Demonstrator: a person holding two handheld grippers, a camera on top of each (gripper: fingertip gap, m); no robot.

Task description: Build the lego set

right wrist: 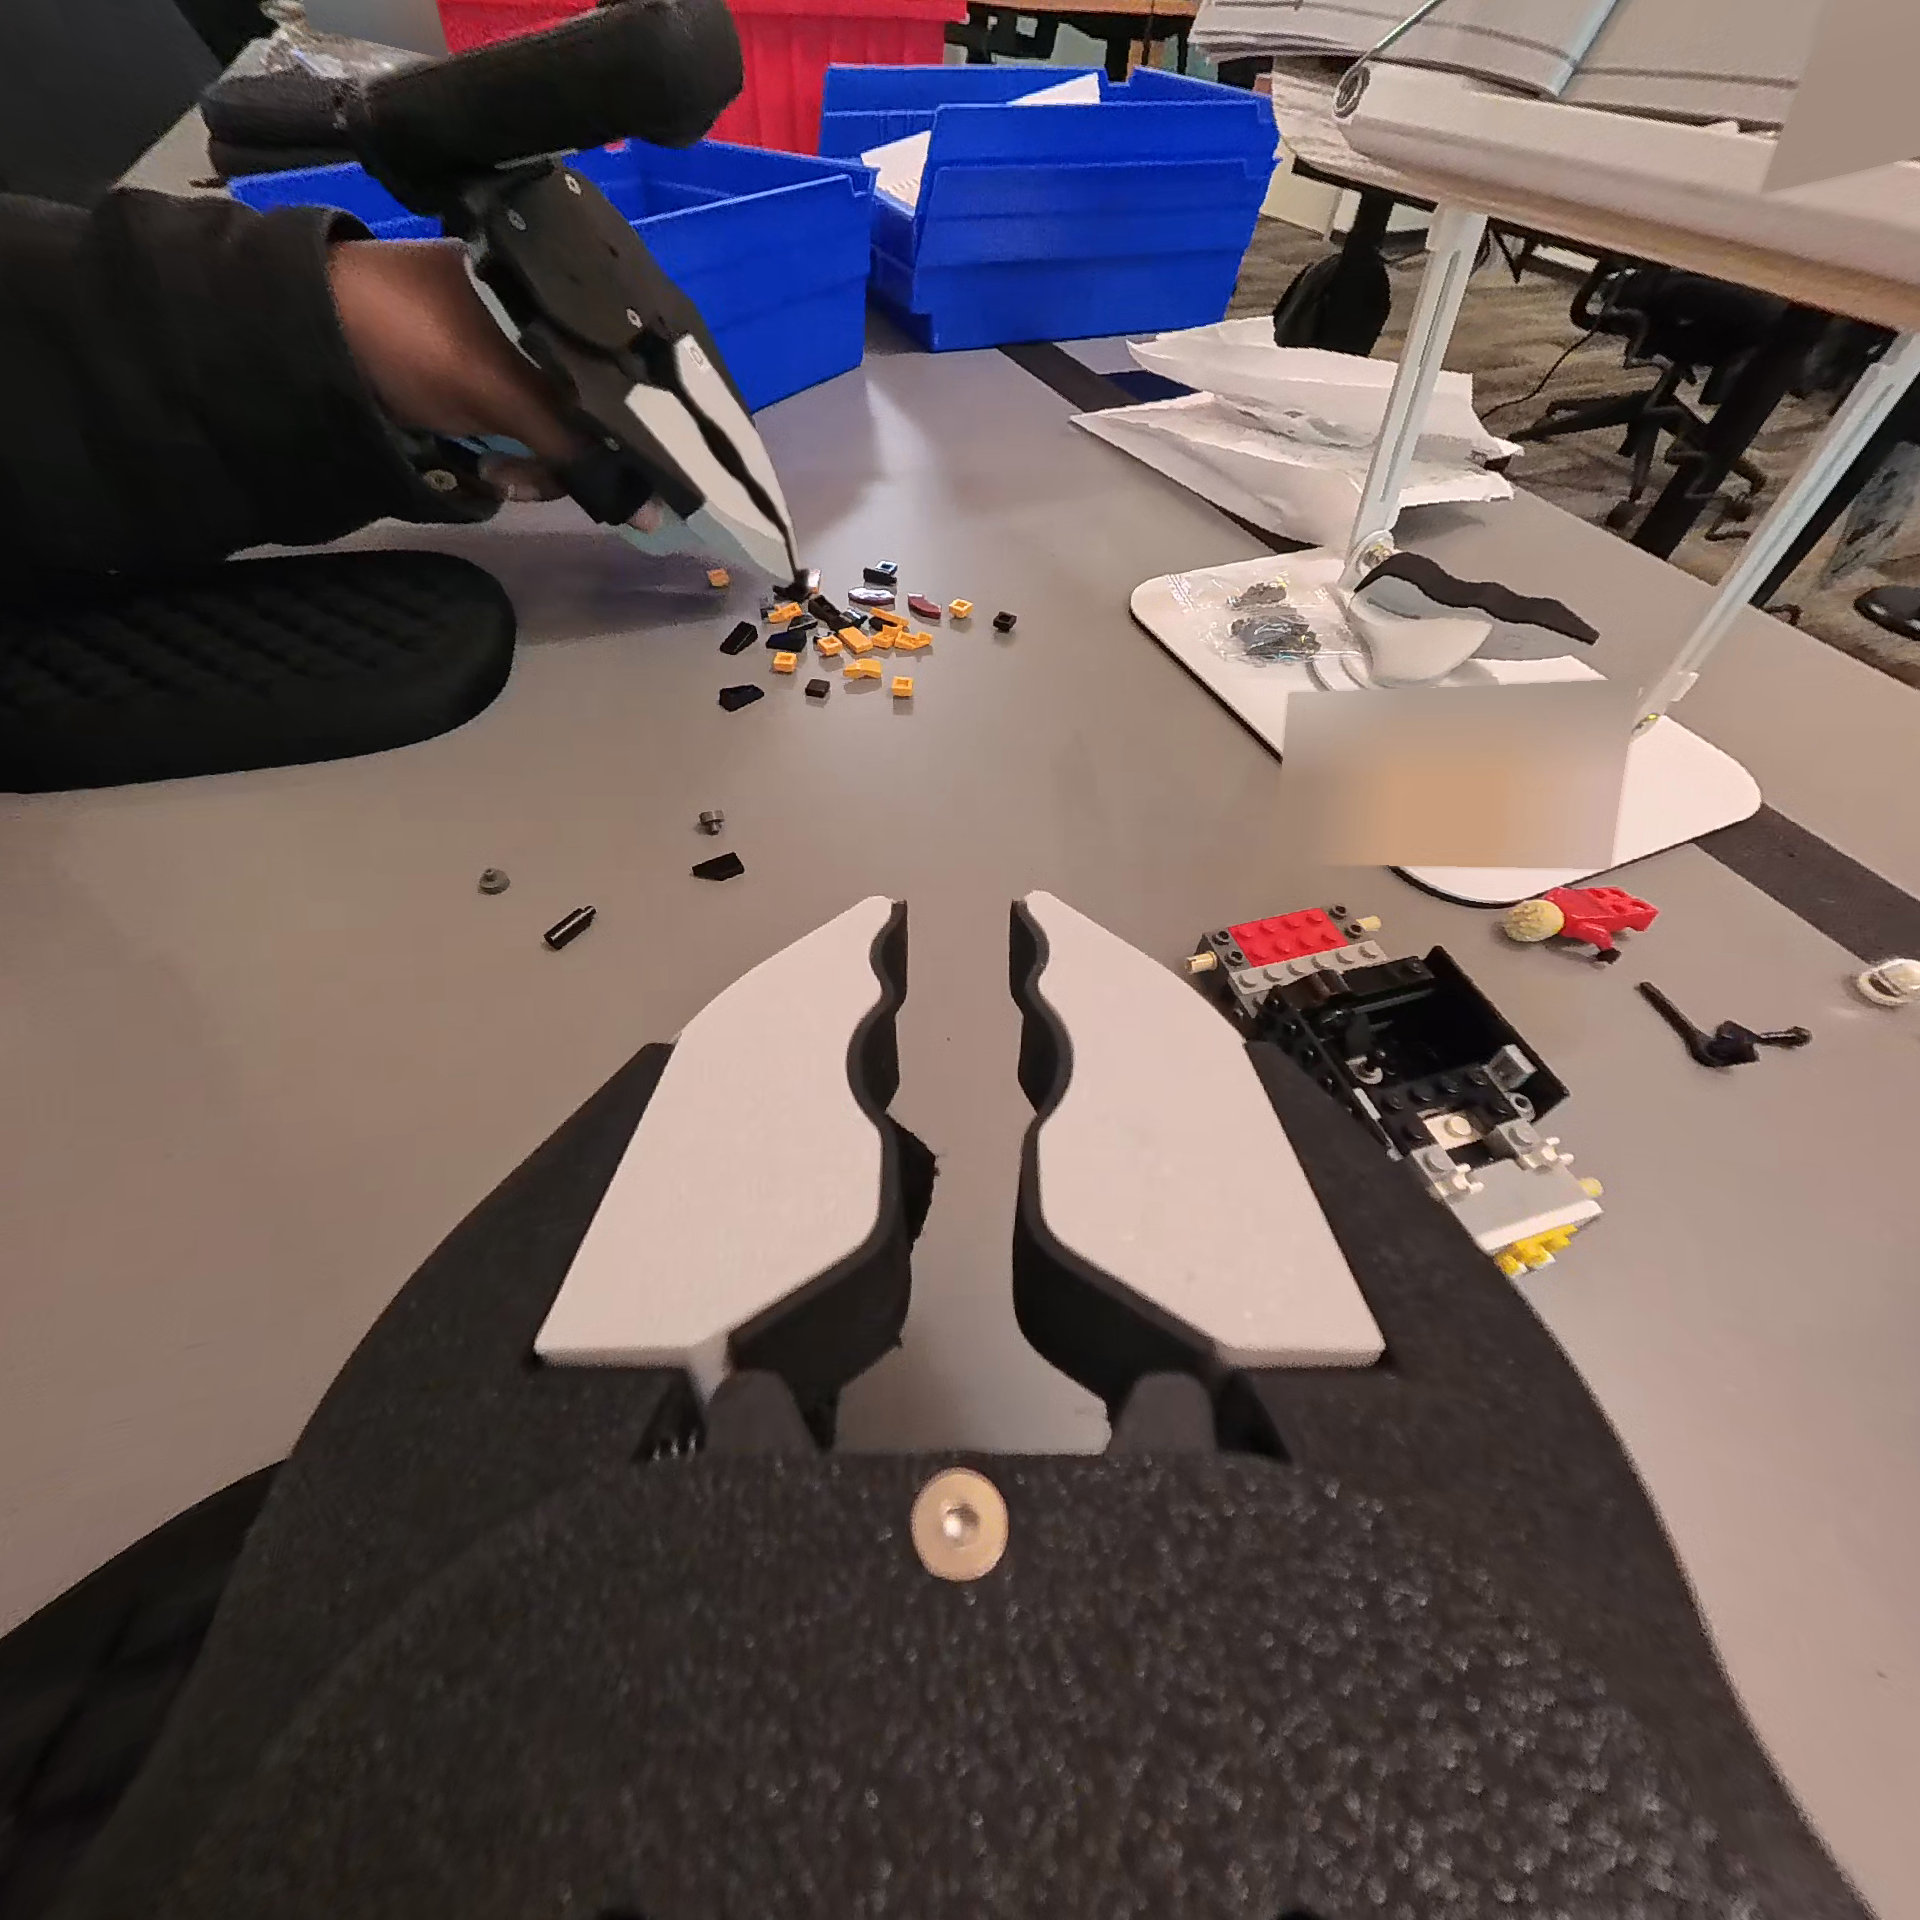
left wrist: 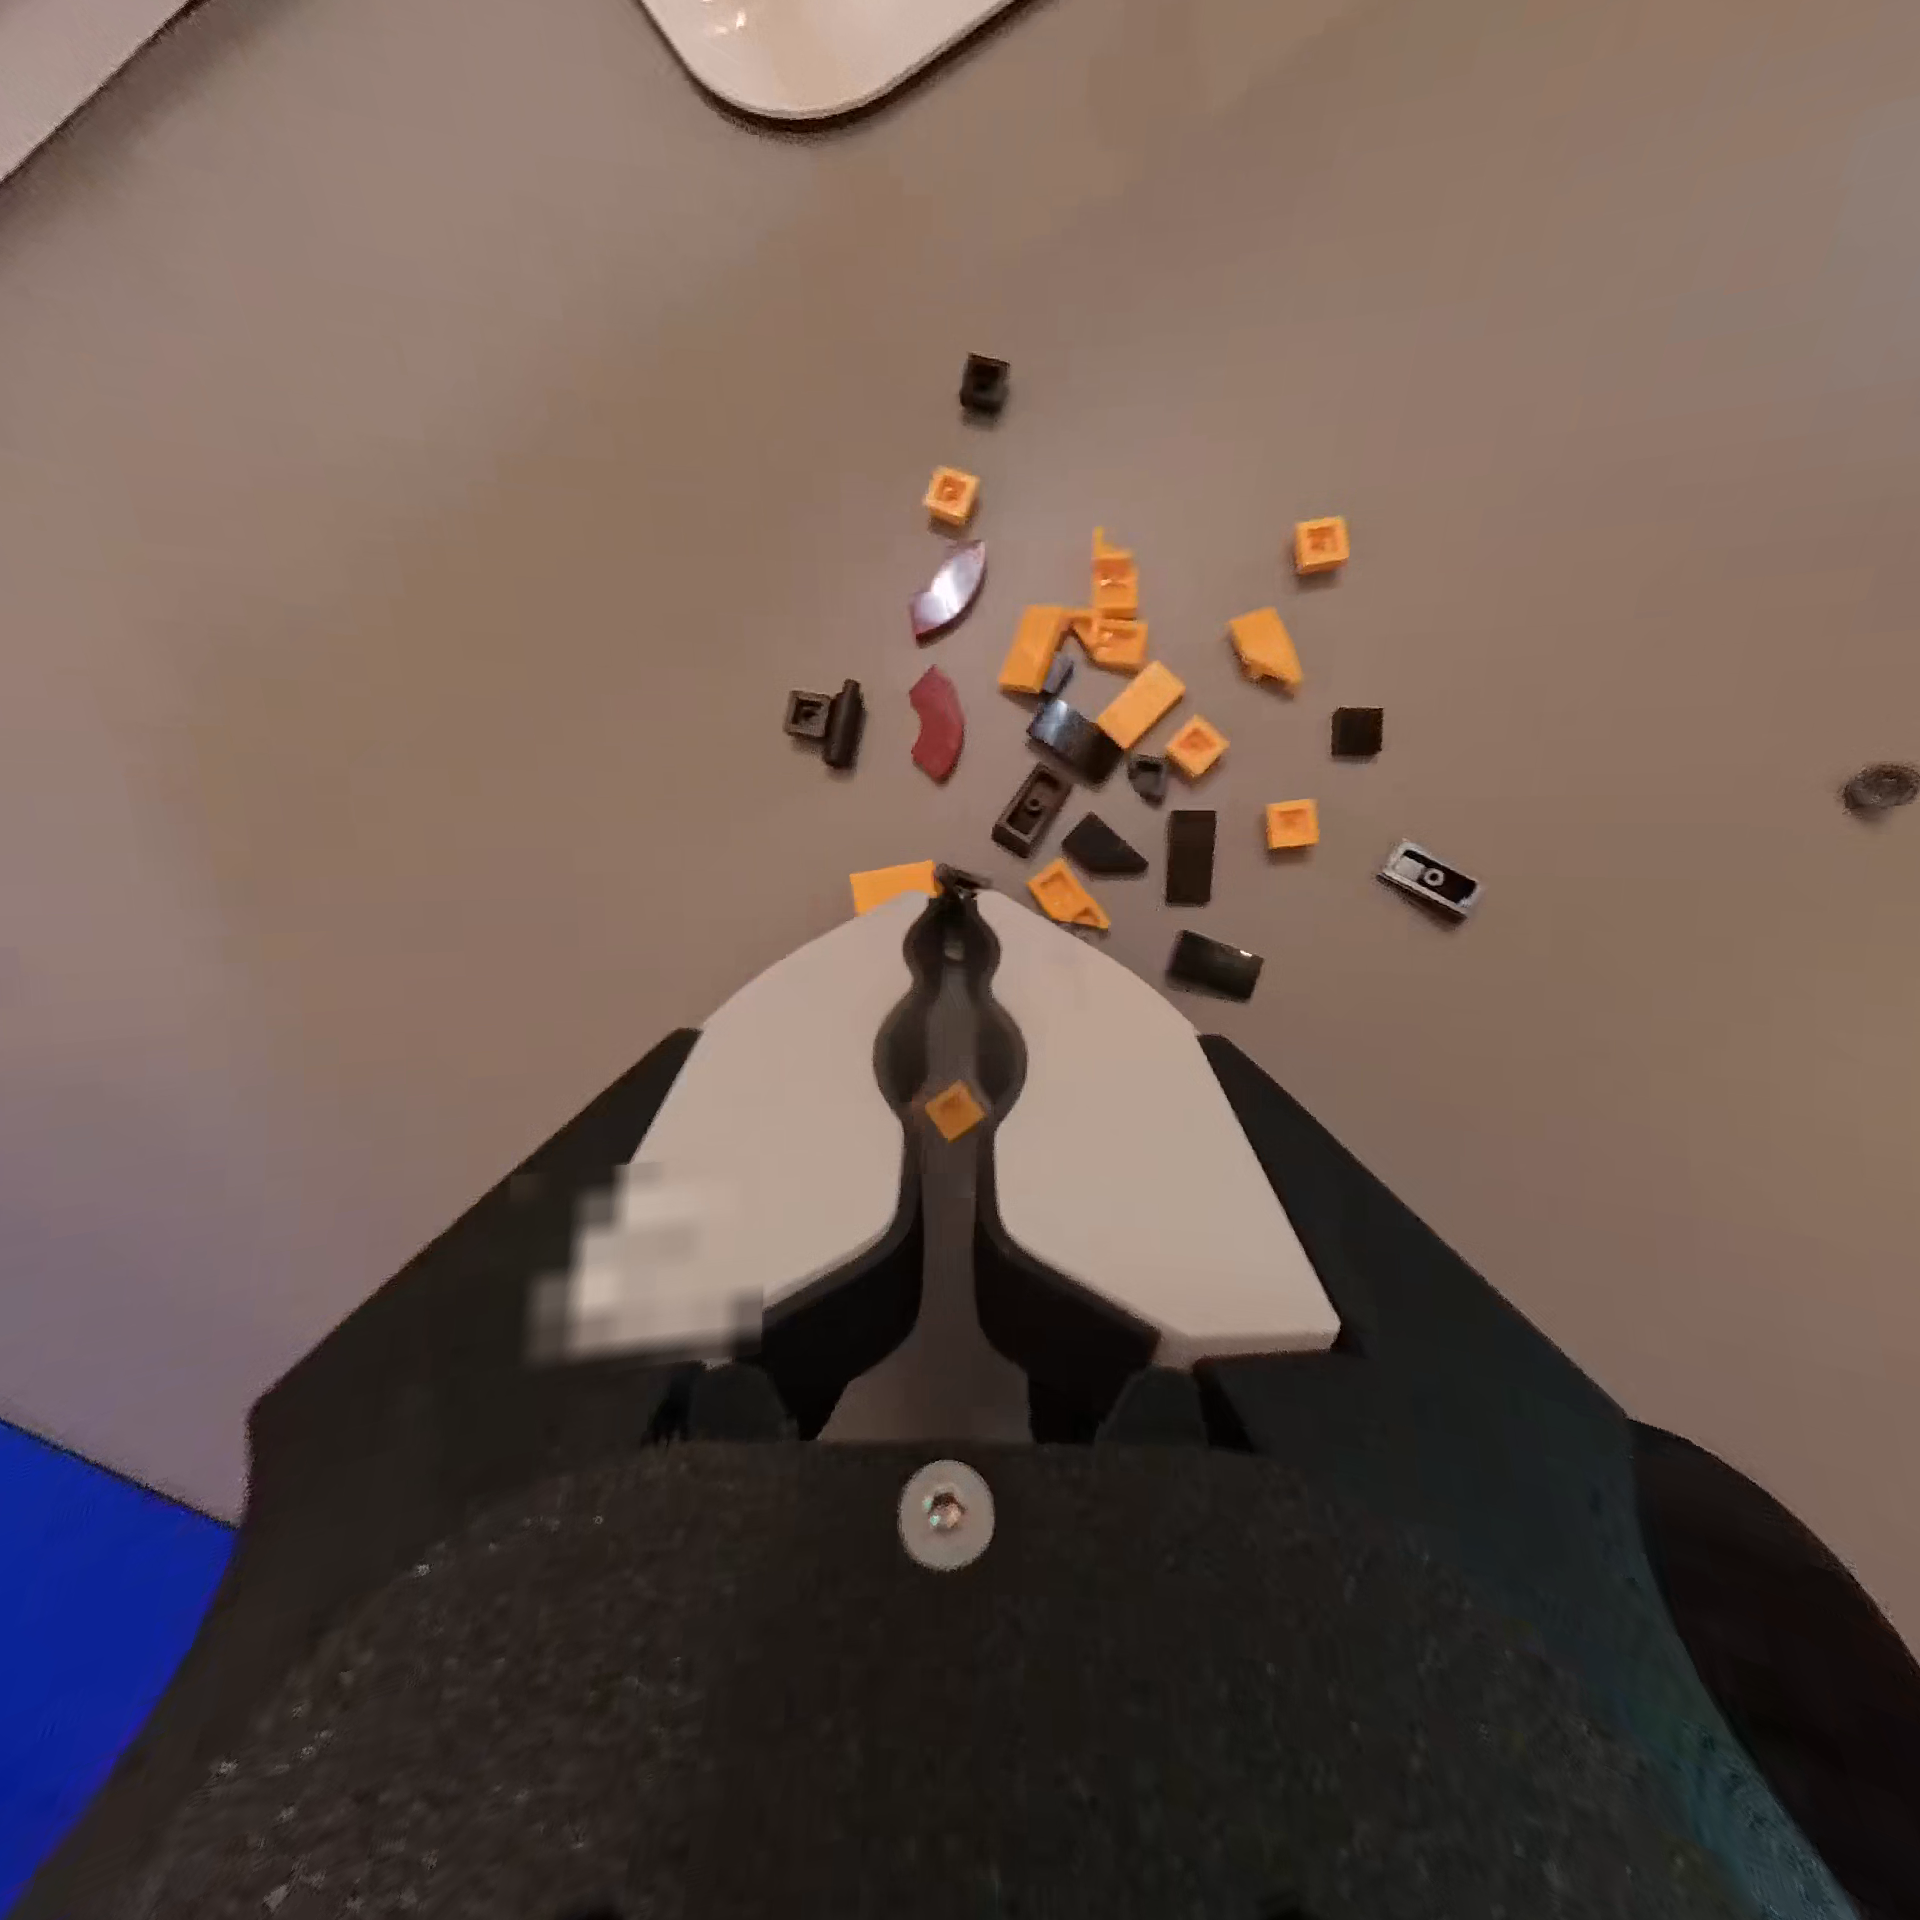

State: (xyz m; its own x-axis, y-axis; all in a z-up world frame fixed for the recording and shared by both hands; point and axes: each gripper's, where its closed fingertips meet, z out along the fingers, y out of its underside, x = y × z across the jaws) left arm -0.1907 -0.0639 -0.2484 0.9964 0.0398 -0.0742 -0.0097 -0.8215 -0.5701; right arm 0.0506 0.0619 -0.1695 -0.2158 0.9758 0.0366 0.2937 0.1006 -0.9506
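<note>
Several small orange and black Lego pieces (left wrist: pixel 1122 717) lie scattered in a pile on the grey table (left wrist: pixel 416 623); the pile also shows in the right wrist view (right wrist: pixel 842 634). My left gripper (left wrist: pixel 956 891) points down at the near edge of the pile with its jaws shut, pinching a small black piece (left wrist: pixel 962 881) at the tips. It shows in the right wrist view (right wrist: pixel 792 582), held by a hand. My right gripper (right wrist: pixel 960 910) is open and empty, low over the table. A partly built black, grey and red model (right wrist: pixel 1392 1049) lies just to its right.
Blue bins (right wrist: pixel 1039 208) stand at the back. A white stand base (right wrist: pixel 1226 665) with a bag of parts (right wrist: pixel 1262 618) is at the right, with papers (right wrist: pixel 1278 436) behind it. Loose black bits (right wrist: pixel 569 927), a red figure piece (right wrist: pixel 1595 914) and a black ribbed pad (right wrist: pixel 239 665) lie around. My right fingertips sit around 30 centimetres from my left ones.
</note>
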